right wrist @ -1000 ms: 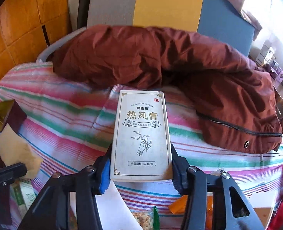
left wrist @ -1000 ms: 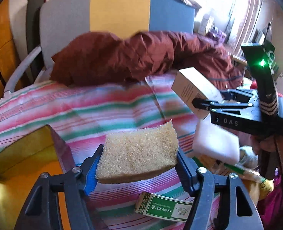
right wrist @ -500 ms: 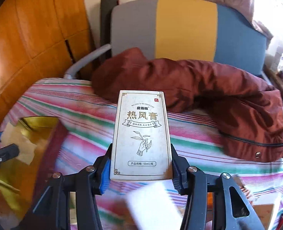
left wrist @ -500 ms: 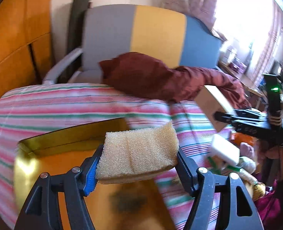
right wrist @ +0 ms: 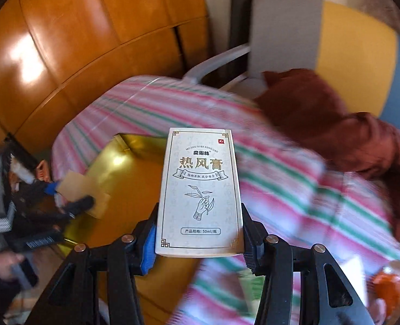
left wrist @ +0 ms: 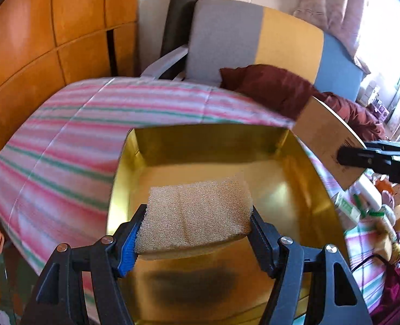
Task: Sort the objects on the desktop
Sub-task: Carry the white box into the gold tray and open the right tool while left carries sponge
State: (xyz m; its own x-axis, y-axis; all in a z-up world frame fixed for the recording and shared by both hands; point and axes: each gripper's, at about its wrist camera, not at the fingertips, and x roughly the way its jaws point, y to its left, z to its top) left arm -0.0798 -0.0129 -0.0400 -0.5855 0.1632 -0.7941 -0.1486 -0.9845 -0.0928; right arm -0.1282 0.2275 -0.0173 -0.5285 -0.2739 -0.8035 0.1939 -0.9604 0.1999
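Now that both hands have swung from the clutter to the gold tray [left wrist: 124, 178], the left gripper [left wrist: 193, 233] clenching the sponge [left wrist: 197, 216] and the right gripper [right wrist: 198, 239] clenching the carton [right wrist: 200, 189] seem ready to drop them in.

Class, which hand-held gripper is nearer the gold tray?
Left. The left hand-held gripper holds its sponge directly over the gold tray; the right hand-held gripper hovers beside its edge.

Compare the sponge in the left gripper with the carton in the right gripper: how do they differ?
The sponge is tan, porous and unprinted; the carton is smooth, cream and printed with characters. The sponge hangs over the gold tray; the carton stands upright, nearer the tray's edge. Each is clamped between gripper fingers.
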